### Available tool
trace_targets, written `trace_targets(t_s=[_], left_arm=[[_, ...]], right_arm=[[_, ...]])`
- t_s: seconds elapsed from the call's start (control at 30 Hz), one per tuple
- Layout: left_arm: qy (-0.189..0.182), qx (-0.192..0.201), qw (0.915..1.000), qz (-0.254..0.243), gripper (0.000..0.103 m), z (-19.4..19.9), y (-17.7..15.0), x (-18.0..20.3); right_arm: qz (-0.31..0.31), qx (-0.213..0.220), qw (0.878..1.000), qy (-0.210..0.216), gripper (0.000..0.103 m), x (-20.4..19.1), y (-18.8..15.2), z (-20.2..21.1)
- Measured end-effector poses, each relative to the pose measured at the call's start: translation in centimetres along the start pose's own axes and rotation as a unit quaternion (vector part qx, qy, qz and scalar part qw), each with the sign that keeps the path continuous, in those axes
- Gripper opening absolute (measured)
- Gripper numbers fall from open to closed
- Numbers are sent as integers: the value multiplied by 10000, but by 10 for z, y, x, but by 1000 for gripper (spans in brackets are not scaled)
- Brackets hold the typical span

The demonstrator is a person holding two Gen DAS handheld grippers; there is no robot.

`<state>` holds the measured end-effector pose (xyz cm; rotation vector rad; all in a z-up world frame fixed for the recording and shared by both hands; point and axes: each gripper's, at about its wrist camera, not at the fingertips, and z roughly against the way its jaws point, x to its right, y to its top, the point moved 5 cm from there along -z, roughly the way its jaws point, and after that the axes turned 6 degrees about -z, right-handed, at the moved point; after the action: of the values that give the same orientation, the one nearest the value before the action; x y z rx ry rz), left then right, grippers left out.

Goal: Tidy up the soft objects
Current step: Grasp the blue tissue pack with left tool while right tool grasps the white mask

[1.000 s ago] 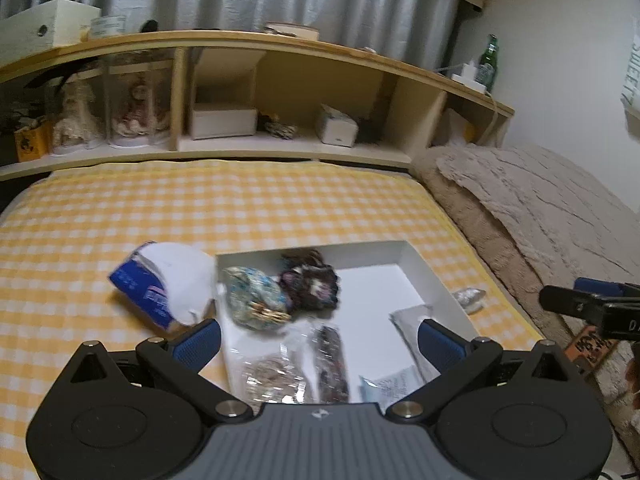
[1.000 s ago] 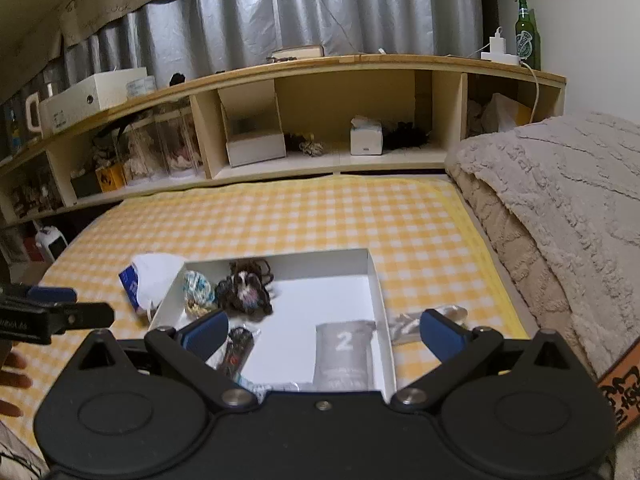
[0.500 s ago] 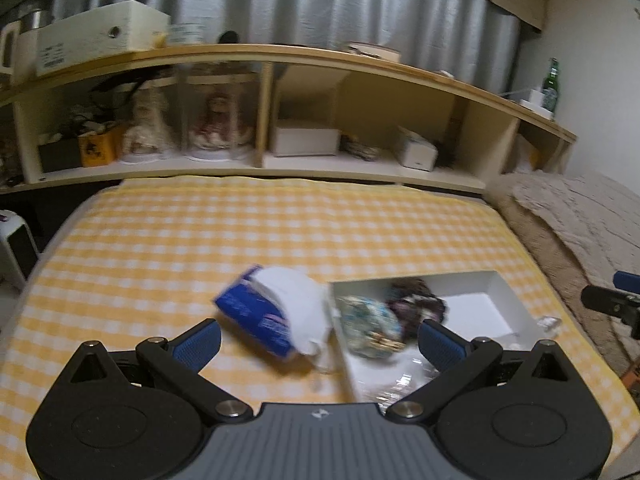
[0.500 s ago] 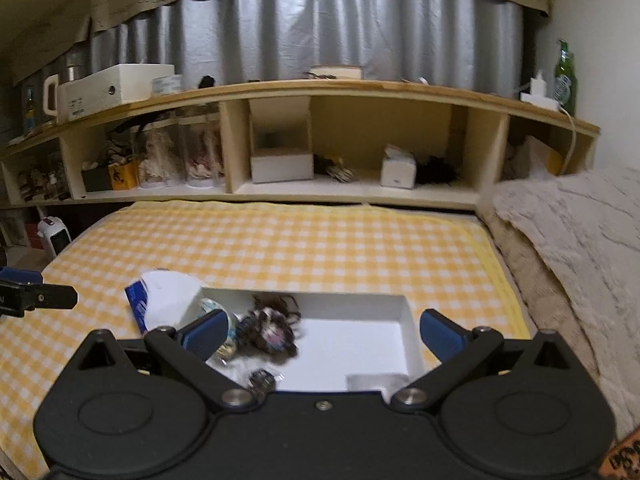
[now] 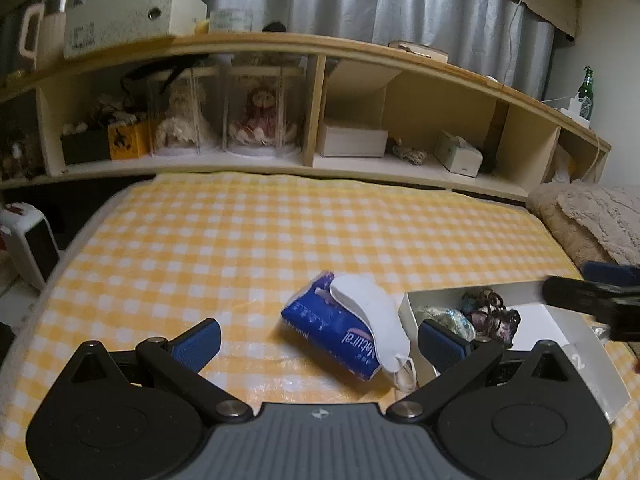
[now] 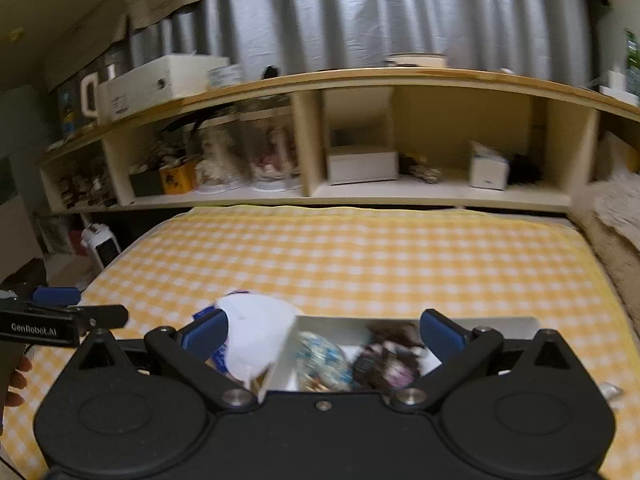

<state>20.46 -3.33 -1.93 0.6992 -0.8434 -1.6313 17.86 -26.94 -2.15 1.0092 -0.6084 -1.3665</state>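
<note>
A blue tissue pack (image 5: pixel 332 334) lies on the yellow checked bedspread (image 5: pixel 280 232) with a white face mask (image 5: pixel 372 322) draped over it. Right of it stands a white shallow box (image 5: pixel 576 344) holding a teal scrunchie (image 5: pixel 450 318) and a dark scrunchie (image 5: pixel 494 316). My left gripper (image 5: pixel 320 342) is open and empty, above and just short of the pack. My right gripper (image 6: pixel 324 332) is open and empty over the box's (image 6: pixel 500 324) left end, with the mask (image 6: pixel 256 328) and both scrunchies (image 6: pixel 320 356) between its fingers. Each gripper shows at the edge of the other's view.
A wooden shelf unit (image 5: pixel 320 120) with dolls, boxes and a tissue box runs along the head of the bed. A beige fluffy blanket (image 5: pixel 592 216) lies at the right. A white heater (image 5: pixel 28 240) stands on the floor at the left.
Both grippers have swung left and pulled back. The tissue pack and mask moved from the left edge to the centre of the left wrist view; the box slid to the right.
</note>
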Motion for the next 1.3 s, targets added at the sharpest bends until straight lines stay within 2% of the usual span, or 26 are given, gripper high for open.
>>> trace_targets(t_s=[0.13,0.2,0.3,0.37,0.43,0.53,0.63,0.73,0.8,0.9,1.03,1.13,1.3], left_arm=[[-213,-128,9997,17,103,-13,-7,-12],[-195,-151,9997,-28,103,-17,-10,-18],[-203,-178,9996,58,103,-24,-13,-29],[-310,-257,9990,189,103,-32,-16,-35],[-457,-332,9980,292,103,-41,-18,-39],[-653,-420,9961,429,103,-52,-21,-43],[-830,-566,9920,768,101,-64,-25,-50],[-1037,-692,9836,1303,93,-75,-31,-60],[-1175,-782,9758,1672,92,-83,-35,-66],[-1343,-922,9625,2171,92,-94,-43,-75],[-1341,-1114,9453,2756,91,-105,-59,-88],[-1347,-1284,9298,3176,91,-112,-72,-91],[-1211,-1498,9232,3326,91,-108,-87,-90]], right_arm=[[301,-98,9995,46,103,-29,-2,-40],[610,-169,9979,-135,102,-40,-3,-62],[1085,-282,9928,-432,79,-53,-6,-94],[1123,-472,9918,-387,53,-60,-10,-115],[1044,-628,9921,-312,41,-63,-11,-134],[1018,-827,9913,-81,30,-68,-14,-163],[1226,-915,9882,-94,27,-71,-17,-189],[1401,-970,9853,-121,23,-68,-22,-208],[1566,-1142,9810,-78,20,-69,-29,-223],[1869,-1397,9722,174,7,-81,-42,-235],[2038,-1863,9587,680,6,-103,-65,-227],[1831,-2200,9529,998,6,-115,-77,-213],[1653,-2543,9429,1376,6,-132,-96,-186]])
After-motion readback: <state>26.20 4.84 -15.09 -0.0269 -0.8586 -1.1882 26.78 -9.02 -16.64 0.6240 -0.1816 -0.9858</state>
